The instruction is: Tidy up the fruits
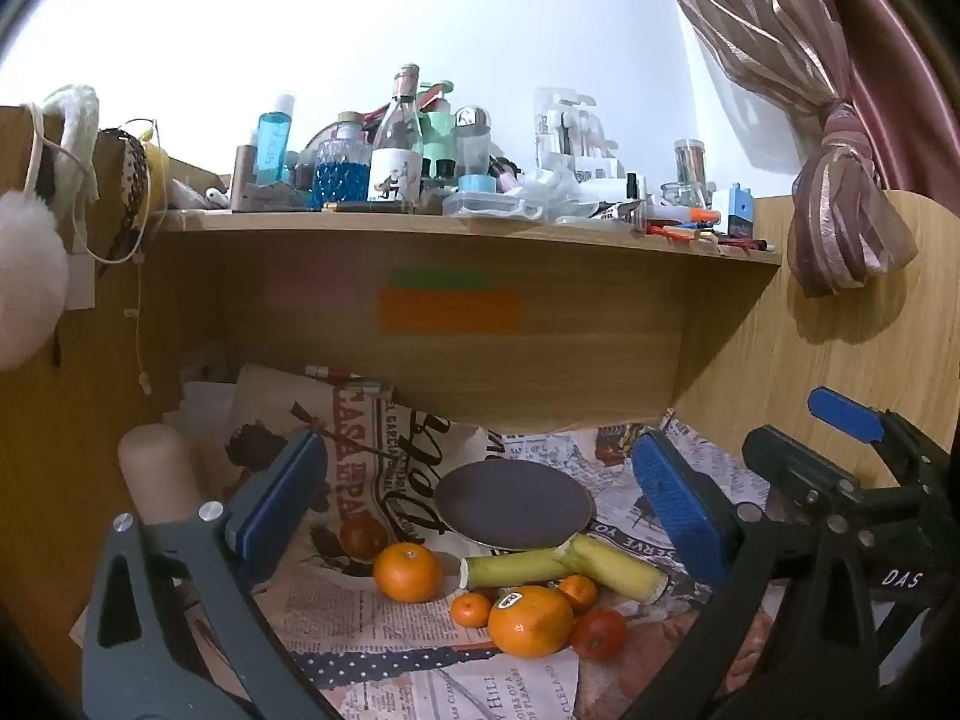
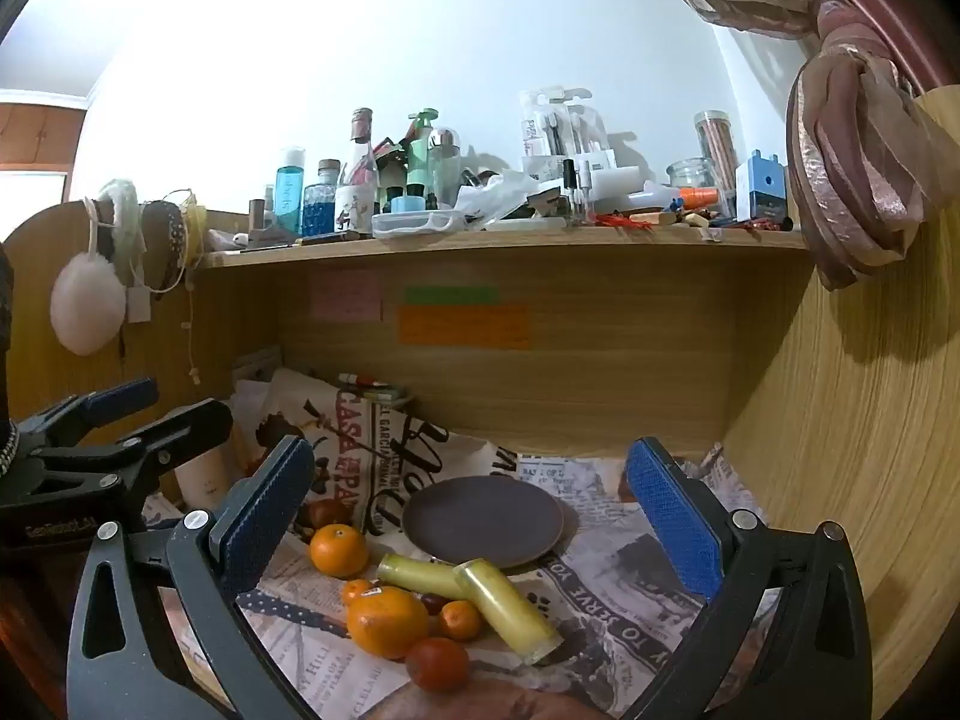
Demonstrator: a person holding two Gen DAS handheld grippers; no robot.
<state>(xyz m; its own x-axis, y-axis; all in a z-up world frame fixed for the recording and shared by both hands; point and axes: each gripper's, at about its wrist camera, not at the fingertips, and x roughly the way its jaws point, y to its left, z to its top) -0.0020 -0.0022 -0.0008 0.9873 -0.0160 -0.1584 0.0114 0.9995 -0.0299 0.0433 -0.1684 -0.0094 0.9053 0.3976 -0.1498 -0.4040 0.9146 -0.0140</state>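
The fruits lie in a loose cluster on newspaper spread over the desk, toward its front edge and just in front of a dark round plate (image 1: 513, 507). The largest orange (image 1: 530, 621) carries a small white sticker whose print is too small to read. Touching or just beside it are two small mandarins (image 1: 470, 609), a red tomato-like fruit (image 1: 599, 633) and two pale green-yellow cut stalks (image 1: 516, 570) crossing each other at the plate's near rim. Another orange (image 1: 407, 572) sits apart to the left, with a dark red fruit (image 1: 363, 537) behind it.

The newspaper (image 2: 360, 462) shows "CASA" in red, large black script lettering, and upside-down "TO SERVE YO"; the left view also reads "HILL" and "OF PLEASURE".

The left gripper (image 1: 480, 480) hangs above the cluster, blue pads wide apart and gripping nothing. The right gripper (image 2: 471, 480) is likewise spread wide and empty; its body reads "DAS" in the left view.

Behind, orange, green and pink sticky notes (image 2: 465, 327) sit on the back panel under a shelf (image 2: 498, 240) crowded with bottles.
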